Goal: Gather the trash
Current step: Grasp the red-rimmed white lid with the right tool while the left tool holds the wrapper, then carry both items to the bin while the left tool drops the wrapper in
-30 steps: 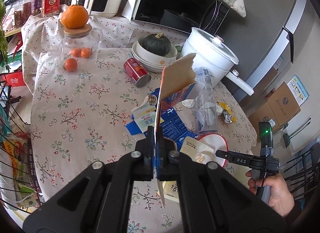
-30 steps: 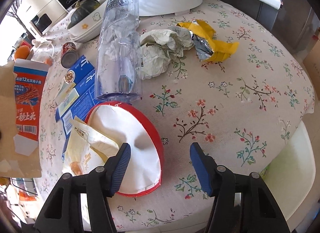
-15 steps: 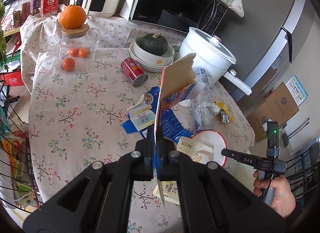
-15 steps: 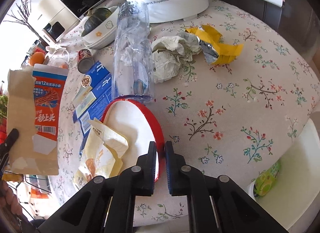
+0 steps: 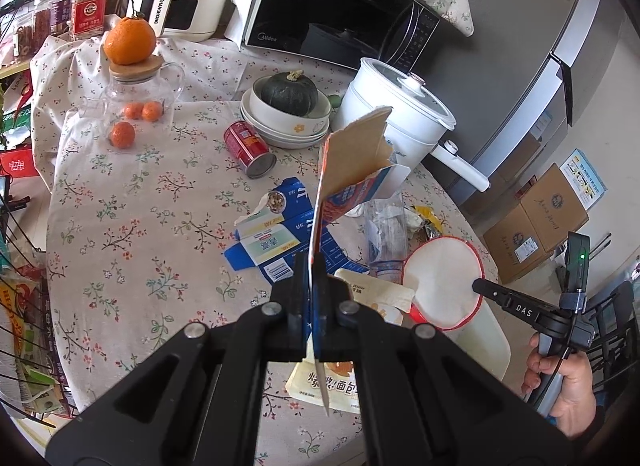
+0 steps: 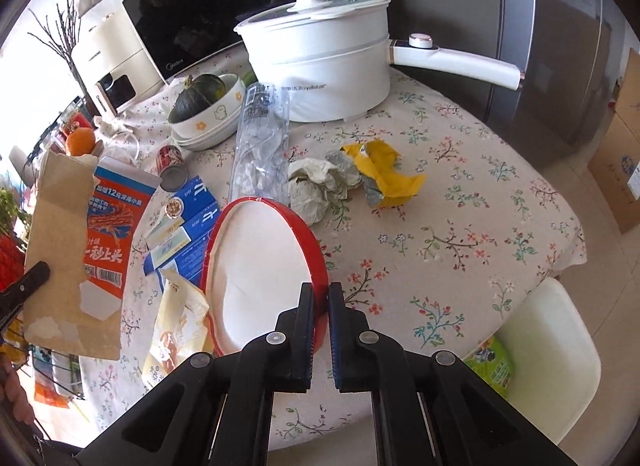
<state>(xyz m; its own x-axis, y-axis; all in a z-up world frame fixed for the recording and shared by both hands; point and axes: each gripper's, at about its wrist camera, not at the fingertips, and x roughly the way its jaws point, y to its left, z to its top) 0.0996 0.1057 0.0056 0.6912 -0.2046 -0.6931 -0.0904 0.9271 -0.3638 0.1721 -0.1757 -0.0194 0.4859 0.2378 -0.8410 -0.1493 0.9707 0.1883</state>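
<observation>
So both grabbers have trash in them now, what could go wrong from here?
1. The right gripper pinches only the thin rim of the red-rimmed paper bowl; tilted like that, it might slip or buckle.
2. The bread wrapper lies against the bowl and could get dragged off the table.
3. The torn snack box in the left gripper stands tall and could swing into the squashed clear bottle.

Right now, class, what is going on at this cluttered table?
A person is clearing trash with a hand-held gripper in each hand. The left hand-held gripper is shut on a flattened orange snack box, held upright above the table. The right hand-held gripper is clamped on the rim of a red-rimmed paper bowl, tilting it up. A crushed plastic bottle, crumpled paper and a yellow wrapper remain on the tablecloth.
</observation>
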